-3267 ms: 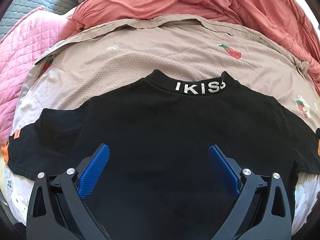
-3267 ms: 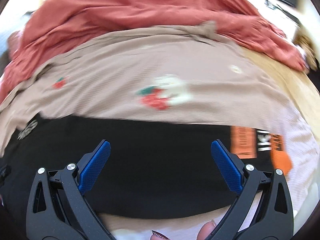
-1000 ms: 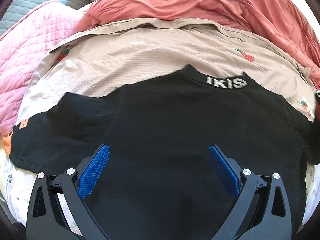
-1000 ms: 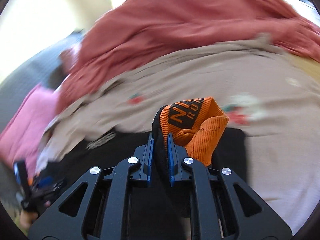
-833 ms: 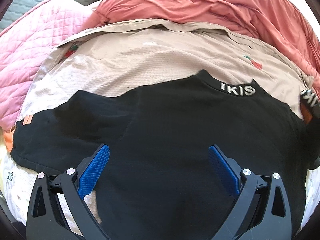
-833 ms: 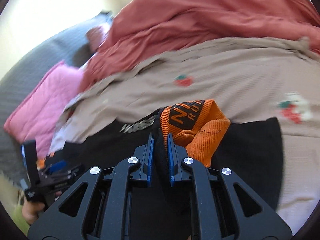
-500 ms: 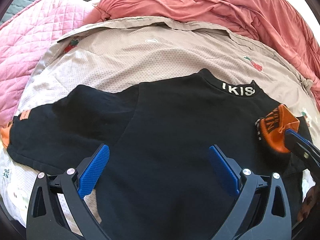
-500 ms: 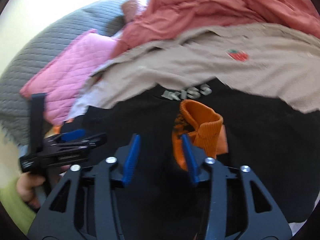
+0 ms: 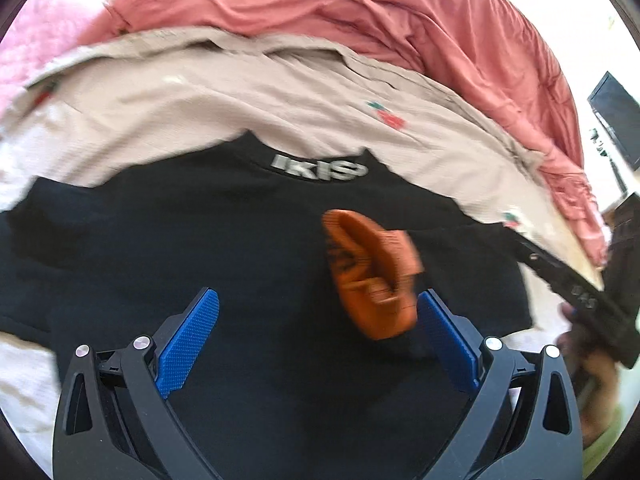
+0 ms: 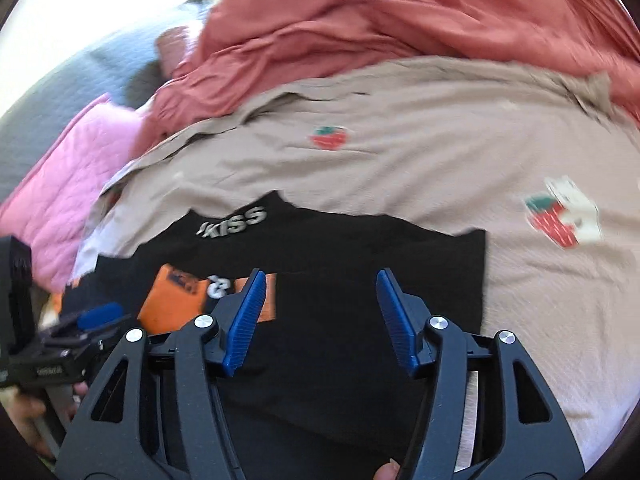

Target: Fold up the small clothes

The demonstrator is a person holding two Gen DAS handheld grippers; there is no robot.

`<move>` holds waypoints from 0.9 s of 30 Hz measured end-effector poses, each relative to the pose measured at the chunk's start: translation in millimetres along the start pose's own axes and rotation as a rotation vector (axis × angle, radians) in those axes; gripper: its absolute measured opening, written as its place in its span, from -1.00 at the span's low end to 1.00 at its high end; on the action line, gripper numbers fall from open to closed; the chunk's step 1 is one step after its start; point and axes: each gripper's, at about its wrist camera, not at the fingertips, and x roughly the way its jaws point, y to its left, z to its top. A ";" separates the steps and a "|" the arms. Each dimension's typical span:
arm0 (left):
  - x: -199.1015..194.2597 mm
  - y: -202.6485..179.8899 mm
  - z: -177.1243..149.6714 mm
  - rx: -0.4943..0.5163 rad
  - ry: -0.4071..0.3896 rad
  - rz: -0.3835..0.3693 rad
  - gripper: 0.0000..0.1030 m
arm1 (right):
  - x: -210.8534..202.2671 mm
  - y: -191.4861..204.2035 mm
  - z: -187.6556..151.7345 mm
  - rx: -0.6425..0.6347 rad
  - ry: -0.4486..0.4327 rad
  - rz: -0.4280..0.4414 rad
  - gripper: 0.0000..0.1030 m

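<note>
We see the small black cotton top with the white-lettered collar (image 9: 224, 264) lying flat, collar away from us, on the beige strawberry-print sheet (image 9: 160, 120), its left sleeve spread towards the pink quilted cushion (image 10: 68, 184). The orange ribbed cuff (image 9: 368, 276) of the right sleeve sits bunched on the chest, just beside our left gripper's right pad. We judge that loose hump may spring back or slide off, leaving the fold crooked; the soft sheet underneath could also ruck when we drag the left sleeve across. Our left gripper (image 9: 316, 336) hovers over the lower body with its jaws spread wide, holding nothing. Our right gripper (image 10: 318, 316) is likewise parted, about halfway, empty, above the folded right edge.
</note>
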 end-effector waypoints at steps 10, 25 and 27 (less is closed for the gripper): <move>52.5 -14.0 8.5 -0.093 0.063 -0.082 -0.04 | -1.7 -17.9 1.2 0.041 -0.008 0.008 0.08; -22.6 49.6 36.4 -0.073 -0.160 0.055 -0.76 | 9.7 -10.3 -3.9 -0.001 0.001 -0.004 0.08; -26.2 64.1 37.7 -0.077 -0.155 0.083 -0.76 | 13.6 -6.3 -6.0 -0.018 0.008 -0.008 0.08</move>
